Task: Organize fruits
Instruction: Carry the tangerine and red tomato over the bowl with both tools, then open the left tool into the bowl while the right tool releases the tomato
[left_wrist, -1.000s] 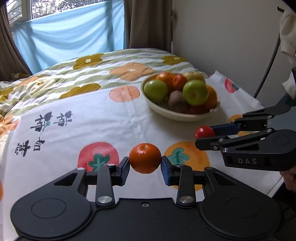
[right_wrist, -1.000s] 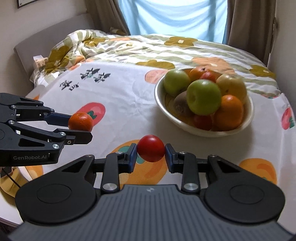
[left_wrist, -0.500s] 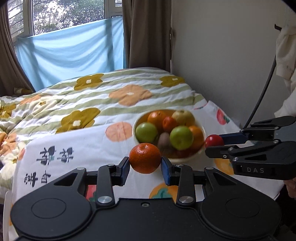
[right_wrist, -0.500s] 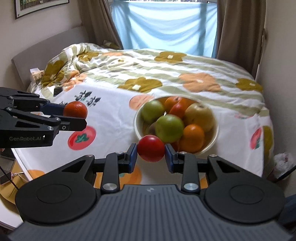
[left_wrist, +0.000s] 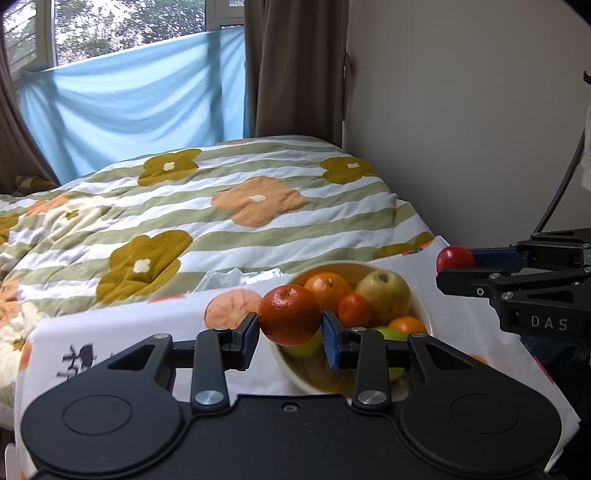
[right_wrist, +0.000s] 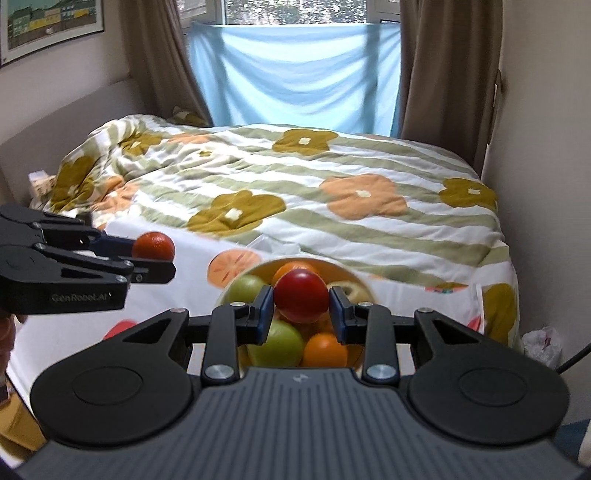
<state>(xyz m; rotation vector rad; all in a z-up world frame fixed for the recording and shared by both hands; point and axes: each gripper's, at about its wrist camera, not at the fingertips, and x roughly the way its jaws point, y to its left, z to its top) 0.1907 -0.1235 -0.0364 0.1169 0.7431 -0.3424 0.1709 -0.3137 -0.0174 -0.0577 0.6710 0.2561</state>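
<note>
My left gripper (left_wrist: 290, 328) is shut on an orange mandarin (left_wrist: 289, 314), held in the air in front of the white fruit bowl (left_wrist: 286, 363). The right gripper (right_wrist: 301, 310) is shut on a red tomato (right_wrist: 301, 295), hovering over the same bowl (right_wrist: 347, 273). Each gripper shows in the other's view: the right gripper (left_wrist: 456, 267) with the tomato (left_wrist: 455, 259) at the right edge, the left gripper (right_wrist: 157, 254) with the mandarin (right_wrist: 153, 245) at the left. The bowl holds green apples, oranges and a yellowish apple (left_wrist: 384, 295).
The bowl stands on a table under a white fruit-print cloth (left_wrist: 122, 332). Behind it lies a bed with a striped flower quilt (right_wrist: 332, 206). A wall (left_wrist: 461, 129) runs along the right, with brown curtains and a blue sheet (right_wrist: 295, 74) at the window. A plastic bag (right_wrist: 543, 343) lies on the floor at right.
Both grippers have risen with their fruits still held. The bowl has slid lower in both views and now sits just behind the fingers; more of the bed and window shows.
</note>
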